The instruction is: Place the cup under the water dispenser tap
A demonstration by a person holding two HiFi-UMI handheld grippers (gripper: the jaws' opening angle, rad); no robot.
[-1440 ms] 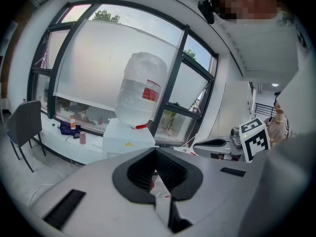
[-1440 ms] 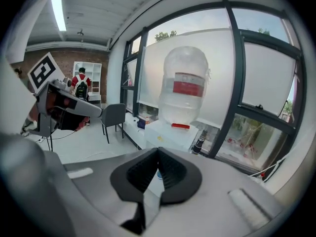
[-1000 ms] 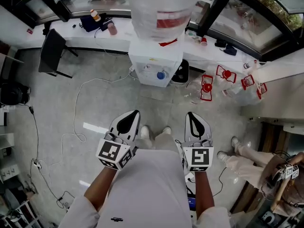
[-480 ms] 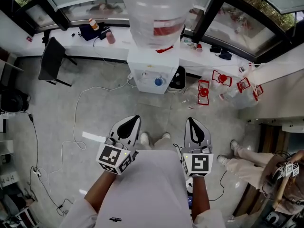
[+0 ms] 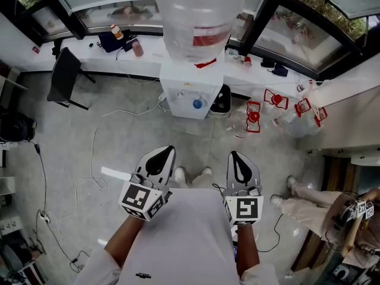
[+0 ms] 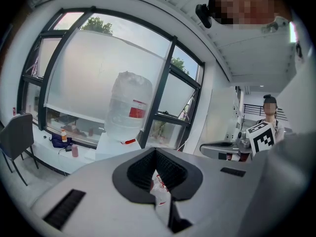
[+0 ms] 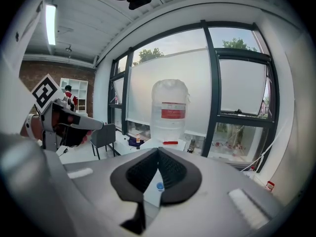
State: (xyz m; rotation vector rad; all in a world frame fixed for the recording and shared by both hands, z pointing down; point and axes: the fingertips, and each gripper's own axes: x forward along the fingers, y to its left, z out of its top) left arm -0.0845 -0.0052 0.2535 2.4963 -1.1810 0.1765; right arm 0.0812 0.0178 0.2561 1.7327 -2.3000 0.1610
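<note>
Water bottle (image 5: 199, 16) top cut off, red object (image 5: 247, 62) indistinct

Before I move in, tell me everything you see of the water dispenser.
The water dispenser is a white boxy cabinet standing upright on the floor against the white window ledge. A clear plastic bottle with a red label sits on top. One round blue tap shows on its front. A black bin stands beside it.

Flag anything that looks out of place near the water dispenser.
Several clear plastic water jugs with red handles lie jumbled on the grey floor right of the white water dispenser, like discarded clutter. A loose white cable snakes across the floor on its left.
</note>
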